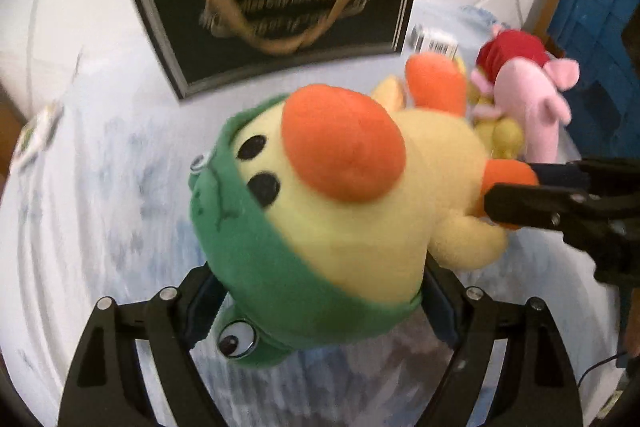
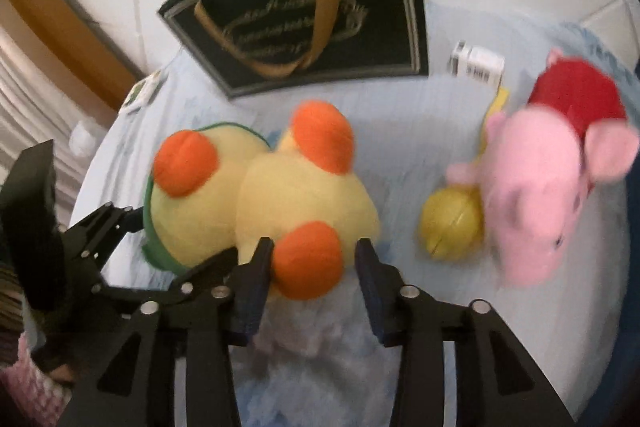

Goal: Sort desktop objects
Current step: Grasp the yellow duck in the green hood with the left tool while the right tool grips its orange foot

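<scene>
Presently listing: yellow plush duck (image 1: 360,195), green frog hood, orange beak and feet, lying on the pale blue cloth (image 1: 100,187). Left gripper (image 1: 320,307) is standing wide, its pads clasping the hooded head on both sides. Right gripper (image 2: 314,263) is standing partly open around one orange foot (image 2: 308,259); the left-hand pad is touching it, the right-hand pad sitting just clear. Beyond the jaws a black bag (image 2: 304,23) is lying; to their right, a yellow ball (image 2: 452,227) touching a pink plush pig (image 2: 552,179).
</scene>
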Available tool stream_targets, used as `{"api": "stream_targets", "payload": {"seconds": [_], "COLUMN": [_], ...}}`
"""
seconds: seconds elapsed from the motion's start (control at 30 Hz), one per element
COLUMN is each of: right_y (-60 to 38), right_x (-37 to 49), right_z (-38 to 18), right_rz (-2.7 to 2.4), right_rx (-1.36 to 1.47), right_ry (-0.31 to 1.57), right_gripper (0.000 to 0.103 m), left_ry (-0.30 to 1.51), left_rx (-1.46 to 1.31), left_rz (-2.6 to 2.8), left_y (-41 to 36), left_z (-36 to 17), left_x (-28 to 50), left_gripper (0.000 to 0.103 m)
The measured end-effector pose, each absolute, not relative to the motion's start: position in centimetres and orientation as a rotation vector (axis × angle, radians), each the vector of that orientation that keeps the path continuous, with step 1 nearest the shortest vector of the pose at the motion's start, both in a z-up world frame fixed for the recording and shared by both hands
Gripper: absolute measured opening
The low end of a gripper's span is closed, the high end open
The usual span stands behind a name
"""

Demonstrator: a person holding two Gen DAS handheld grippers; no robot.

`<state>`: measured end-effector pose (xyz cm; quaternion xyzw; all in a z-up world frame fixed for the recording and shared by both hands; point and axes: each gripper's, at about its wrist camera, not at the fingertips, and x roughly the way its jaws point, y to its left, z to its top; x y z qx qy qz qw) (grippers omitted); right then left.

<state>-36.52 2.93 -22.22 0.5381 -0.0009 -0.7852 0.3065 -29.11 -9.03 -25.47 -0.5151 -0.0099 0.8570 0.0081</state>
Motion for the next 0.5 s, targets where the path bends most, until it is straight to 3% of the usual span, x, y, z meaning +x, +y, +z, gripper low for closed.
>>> {"api": "stream_targets", "payload": {"seconds": [0.13,0.17,0.3,0.5], "right_y": [2.2,1.9,0.7,1.8], "right_x": [-35.5,-35.2,-33.9,-30.5], "right_z": [-23.1,-23.0,-21.7,-17.2], "right_rz": [-2.1,-2.124,-2.18,-2.236], "right_rx": [1.407,1.378,1.301,1.18], "right_ry": [-0.001,0.021,0.143,0.159], "right_gripper": [0.044,0.03,0.029,0.029], "left_ry": [-0.036,-0.024,-0.008,-0.002], "left_rx": [-1.594,-1.573,-1.495,-1.323], "left_rz": [2.688,2.706,2.761,2.859], "left_y": [-9.5,-9.4,-8.4,-7.5], "left_z": [-25.7,-25.5,-24.1,-18.8], "left_x": [-28.4,-28.2,-27.6,-24.0], "left_gripper": [0.082,0.081,0.079,0.079]}}
